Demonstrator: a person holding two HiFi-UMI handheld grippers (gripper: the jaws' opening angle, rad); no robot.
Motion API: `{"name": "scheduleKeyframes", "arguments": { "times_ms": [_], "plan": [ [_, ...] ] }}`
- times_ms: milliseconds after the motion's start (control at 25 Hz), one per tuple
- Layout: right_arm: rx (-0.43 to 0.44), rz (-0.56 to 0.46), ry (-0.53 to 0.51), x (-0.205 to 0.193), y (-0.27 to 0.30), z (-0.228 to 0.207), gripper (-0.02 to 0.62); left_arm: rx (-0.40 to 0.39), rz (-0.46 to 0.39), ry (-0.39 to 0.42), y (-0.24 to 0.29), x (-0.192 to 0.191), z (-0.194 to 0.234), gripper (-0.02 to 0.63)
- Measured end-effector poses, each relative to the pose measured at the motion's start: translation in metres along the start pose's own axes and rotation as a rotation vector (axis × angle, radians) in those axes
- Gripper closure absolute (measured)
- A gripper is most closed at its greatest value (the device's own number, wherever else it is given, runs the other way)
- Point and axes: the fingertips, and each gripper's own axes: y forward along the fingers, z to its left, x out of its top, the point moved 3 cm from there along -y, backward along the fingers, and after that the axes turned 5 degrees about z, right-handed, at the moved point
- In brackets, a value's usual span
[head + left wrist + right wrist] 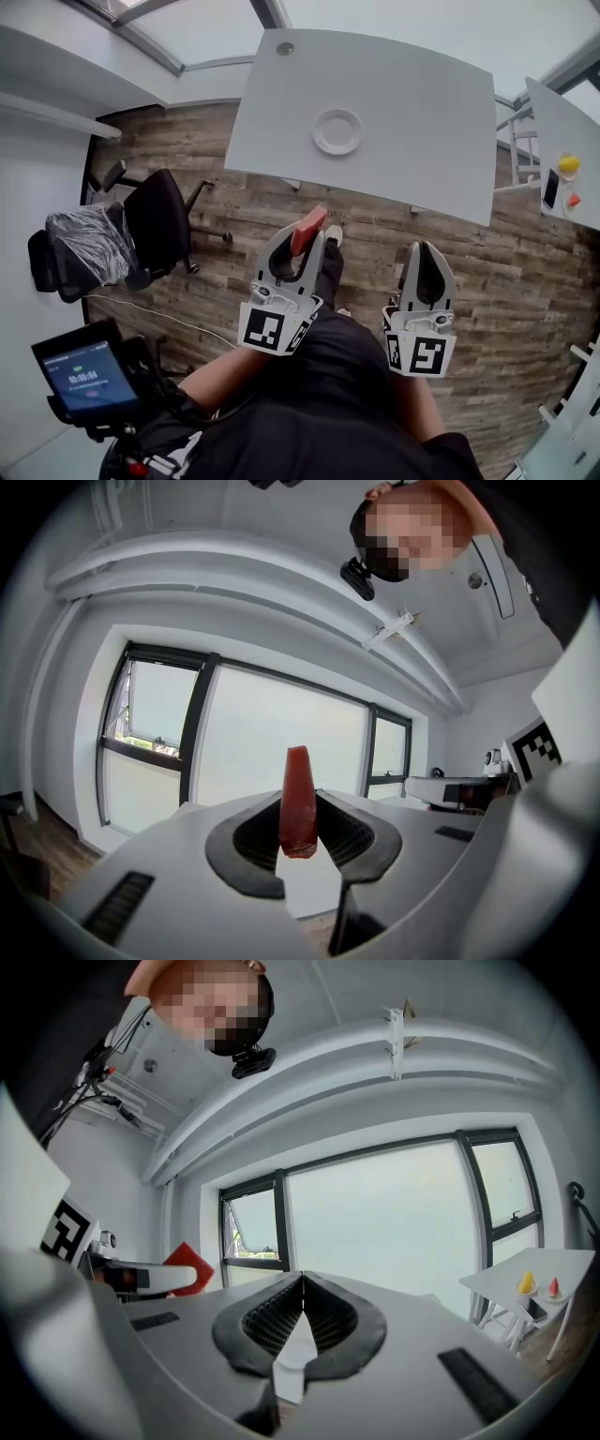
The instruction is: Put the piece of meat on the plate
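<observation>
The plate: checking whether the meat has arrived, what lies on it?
Nothing: the plate shows bare white. The piece of meat sits clamped in the left gripper, short of the table. Nothing hides its top.

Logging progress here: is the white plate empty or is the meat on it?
Empty. The plate sits bare on the table; the piece of meat is clamped in the left gripper.

The left gripper (305,239) and right gripper (427,251) are pale grey, with black ribbed pads (246,841) inside and checkered marker cubes (272,330) behind. The person's clothing (319,412) is black.
</observation>
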Motion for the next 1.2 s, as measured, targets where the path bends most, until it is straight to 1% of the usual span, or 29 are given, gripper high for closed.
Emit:
{"name": "scheduleKeyframes", "arguments": {
  "times_ms": [120, 240, 320, 480, 640, 920, 1040, 1200],
  "plan": [
    [0.004, 0.007, -0.028, -0.001, 0.001, 0.002, 0.589, -0.009, -0.006, 0.009, 0.001, -0.001, -0.004, 0.509],
    [-0.009, 0.074, -0.062, -0.009, 0.009, 0.003, 0.589, -0.016, -0.011, 0.009, 0.006, 0.001, -0.007, 0.509],
    [-0.005, 0.094, -0.062, -0.008, 0.025, 0.01, 0.589, -0.023, -0.017, 0.003, 0.014, 0.008, 0.006, 0.51],
    [-0.008, 0.095, -0.066, 0.002, 0.072, 0.021, 0.589, -0.04, -0.022, -0.021, 0.04, 0.019, 0.045, 0.51],
    [-0.019, 0.094, -0.078, 0.014, 0.093, 0.022, 0.589, -0.054, -0.023, -0.061, 0.057, 0.026, 0.062, 0.51],
    [-0.059, 0.103, -0.116, 0.023, 0.131, 0.016, 0.59, -0.048, -0.054, -0.078, 0.077, 0.04, 0.099, 0.51],
    [-0.054, 0.095, -0.117, 0.03, 0.138, 0.02, 0.589, -0.057, -0.06, -0.062, 0.083, 0.043, 0.105, 0.509],
    [-0.043, 0.106, -0.105, 0.027, 0.132, 0.02, 0.589, -0.069, -0.069, -0.049, 0.094, 0.046, 0.096, 0.51]
  ]
}}
